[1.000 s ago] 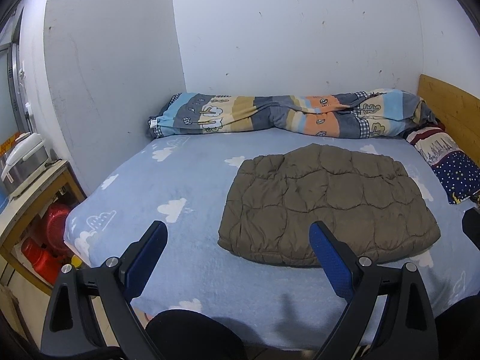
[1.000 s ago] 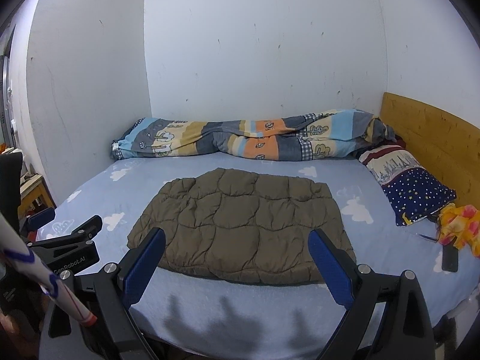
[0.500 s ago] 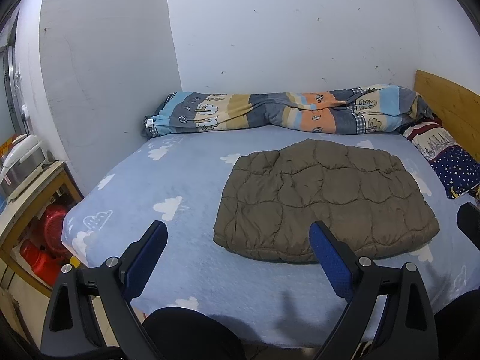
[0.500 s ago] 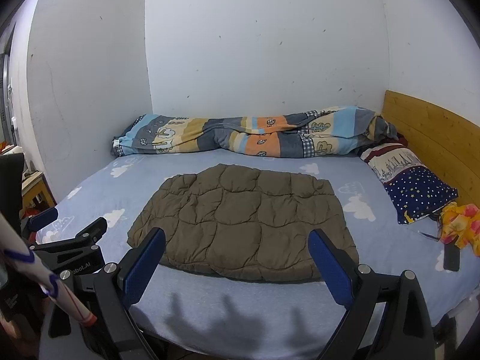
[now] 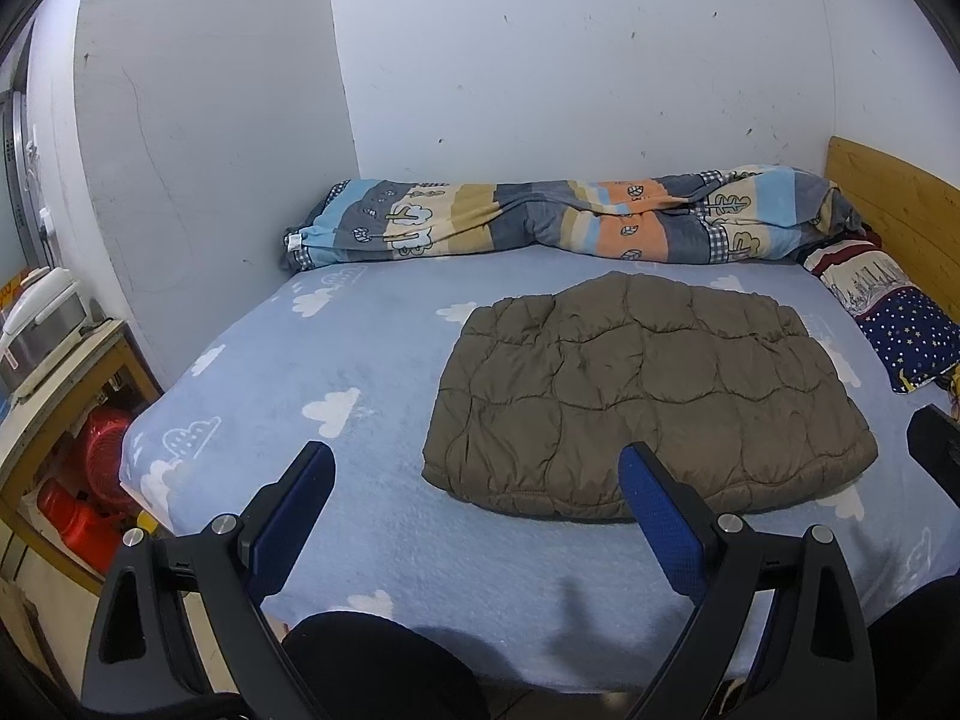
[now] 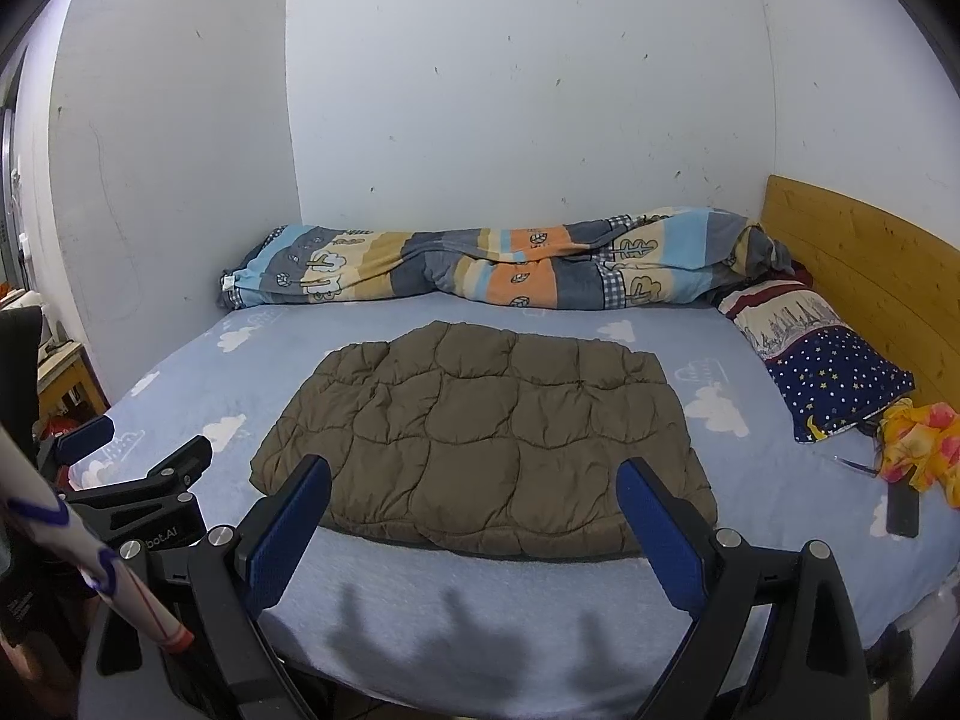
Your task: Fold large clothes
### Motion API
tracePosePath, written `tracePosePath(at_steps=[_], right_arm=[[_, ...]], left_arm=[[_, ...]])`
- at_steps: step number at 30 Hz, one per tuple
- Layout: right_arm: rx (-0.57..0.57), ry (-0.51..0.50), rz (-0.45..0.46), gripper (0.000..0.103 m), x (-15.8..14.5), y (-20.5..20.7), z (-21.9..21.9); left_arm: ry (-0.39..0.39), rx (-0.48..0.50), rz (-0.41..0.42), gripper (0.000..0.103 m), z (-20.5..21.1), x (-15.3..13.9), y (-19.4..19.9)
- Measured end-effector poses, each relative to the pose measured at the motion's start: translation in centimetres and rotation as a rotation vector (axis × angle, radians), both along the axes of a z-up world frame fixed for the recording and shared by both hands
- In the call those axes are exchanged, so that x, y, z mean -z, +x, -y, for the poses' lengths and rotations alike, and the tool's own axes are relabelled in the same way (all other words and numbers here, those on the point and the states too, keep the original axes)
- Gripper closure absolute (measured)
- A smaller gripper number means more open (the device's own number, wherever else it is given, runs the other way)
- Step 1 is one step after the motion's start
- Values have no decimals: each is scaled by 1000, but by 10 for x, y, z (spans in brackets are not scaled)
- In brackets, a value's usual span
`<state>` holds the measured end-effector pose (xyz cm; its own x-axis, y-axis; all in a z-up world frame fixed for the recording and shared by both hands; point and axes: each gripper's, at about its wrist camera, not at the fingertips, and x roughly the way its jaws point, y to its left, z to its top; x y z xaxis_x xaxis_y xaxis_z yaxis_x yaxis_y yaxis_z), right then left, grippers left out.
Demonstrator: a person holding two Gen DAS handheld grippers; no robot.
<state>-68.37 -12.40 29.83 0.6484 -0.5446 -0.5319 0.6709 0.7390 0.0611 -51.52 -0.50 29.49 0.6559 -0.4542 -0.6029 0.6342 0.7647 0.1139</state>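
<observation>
My left tongs (image 5: 474,483) and right tongs (image 6: 474,483) are spread, holding nothing; the brown jacket (image 6: 480,438) looks folded, so next I only check it.

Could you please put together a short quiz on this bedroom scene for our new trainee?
1. True or false: the left gripper is shut on the brown quilted jacket.
2. What lies along the far wall? A) a rolled striped duvet B) a laundry basket C) a suitcase
3. Fill in: the starry pillow lies beside the wooden ____.

Key:
1. False; both grippers, the right gripper too, stand open and hold nothing, short of the jacket, which lies folded flat on the blue cloud sheet.
2. A
3. headboard
</observation>
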Motion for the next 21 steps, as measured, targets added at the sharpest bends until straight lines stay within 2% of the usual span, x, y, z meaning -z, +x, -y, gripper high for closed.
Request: tracePosePath(at_steps=[21], right_arm=[[2,0,-28,5,10,0,4]], left_arm=[[5,-4,-10,8,-2,6,4]])
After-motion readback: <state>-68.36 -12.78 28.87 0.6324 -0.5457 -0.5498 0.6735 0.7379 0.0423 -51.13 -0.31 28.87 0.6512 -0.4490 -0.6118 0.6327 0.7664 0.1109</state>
